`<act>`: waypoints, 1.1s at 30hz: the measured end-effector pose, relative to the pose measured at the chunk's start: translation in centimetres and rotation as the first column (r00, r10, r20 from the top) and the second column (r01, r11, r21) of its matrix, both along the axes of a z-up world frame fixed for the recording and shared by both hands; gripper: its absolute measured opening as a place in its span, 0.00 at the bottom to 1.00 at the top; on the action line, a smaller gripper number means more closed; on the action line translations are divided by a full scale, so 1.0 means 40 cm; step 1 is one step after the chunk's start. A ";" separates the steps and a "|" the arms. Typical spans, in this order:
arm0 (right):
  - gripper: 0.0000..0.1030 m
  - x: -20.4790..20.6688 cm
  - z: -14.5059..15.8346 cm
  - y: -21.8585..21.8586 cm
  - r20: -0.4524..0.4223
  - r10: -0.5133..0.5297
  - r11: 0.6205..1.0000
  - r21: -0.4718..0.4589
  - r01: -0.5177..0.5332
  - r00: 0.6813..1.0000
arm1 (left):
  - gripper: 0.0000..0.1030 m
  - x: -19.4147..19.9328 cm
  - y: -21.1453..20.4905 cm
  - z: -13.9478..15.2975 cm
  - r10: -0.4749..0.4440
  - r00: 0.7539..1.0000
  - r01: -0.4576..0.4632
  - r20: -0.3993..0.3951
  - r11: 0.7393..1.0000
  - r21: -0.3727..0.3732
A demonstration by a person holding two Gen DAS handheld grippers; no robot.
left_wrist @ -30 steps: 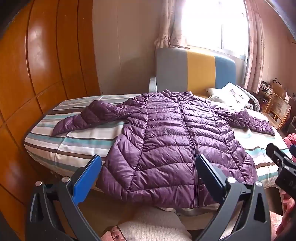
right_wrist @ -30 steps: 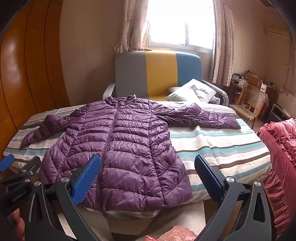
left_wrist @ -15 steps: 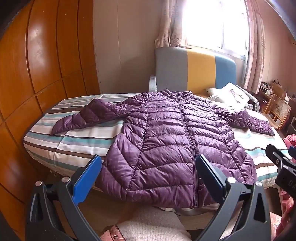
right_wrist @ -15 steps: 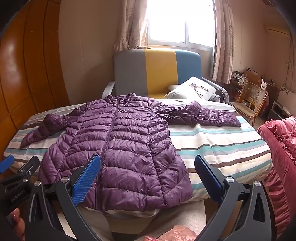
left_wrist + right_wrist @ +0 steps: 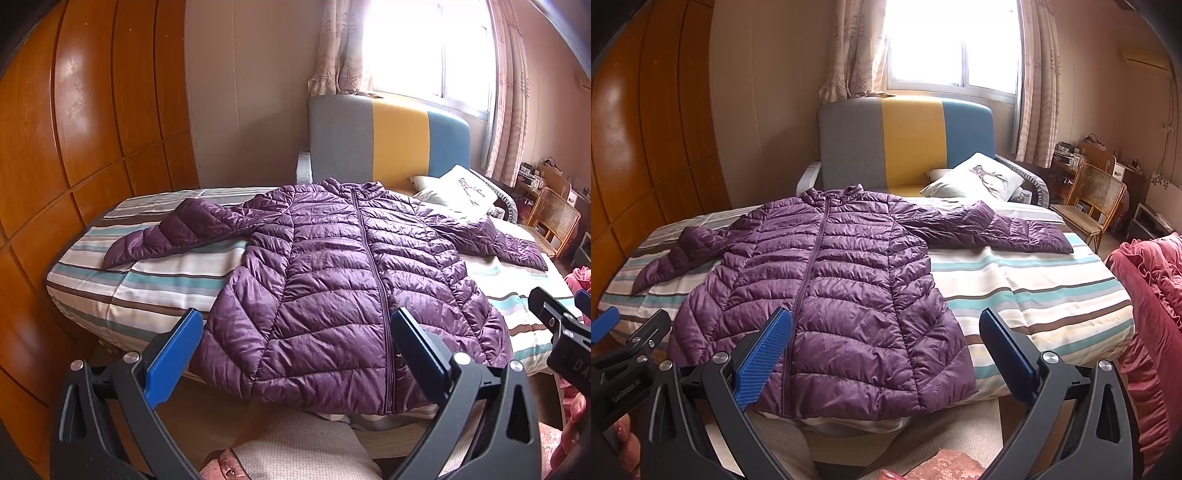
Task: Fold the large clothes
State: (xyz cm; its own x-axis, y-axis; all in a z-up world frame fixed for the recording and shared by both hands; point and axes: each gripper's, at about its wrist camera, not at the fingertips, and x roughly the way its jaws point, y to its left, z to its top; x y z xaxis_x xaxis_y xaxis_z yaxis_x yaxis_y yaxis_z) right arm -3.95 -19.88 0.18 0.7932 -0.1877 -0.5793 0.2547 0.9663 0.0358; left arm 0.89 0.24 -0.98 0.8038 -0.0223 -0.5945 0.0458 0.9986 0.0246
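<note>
Left wrist view shows your bed (image 5: 155,295) carrying the jacket (image 5: 332,288), spread flat, hem overhanging the near edge. Both tongs, left (image 5: 295,354) and right (image 5: 886,354), hang released short of it; pinch one slick layer and it may slip.

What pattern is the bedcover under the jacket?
Horizontal stripes of white, teal, brown and grey on the bedcover, clearest in the right wrist view, beside the purple puffer jacket.
</note>
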 end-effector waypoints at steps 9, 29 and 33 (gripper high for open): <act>0.97 0.000 -0.001 0.005 -0.001 0.007 1.000 0.000 -0.007 1.000 | 0.98 0.000 0.001 0.000 0.004 1.000 -0.004 -0.003 1.000 0.000; 0.97 0.002 -0.006 0.007 -0.009 0.020 1.000 0.004 -0.020 1.000 | 0.98 0.004 0.008 -0.008 0.006 1.000 -0.006 -0.021 1.000 0.002; 0.97 0.004 -0.007 0.008 -0.009 0.022 1.000 0.005 -0.022 1.000 | 0.98 0.005 0.008 -0.009 0.005 1.000 -0.005 -0.022 1.000 0.003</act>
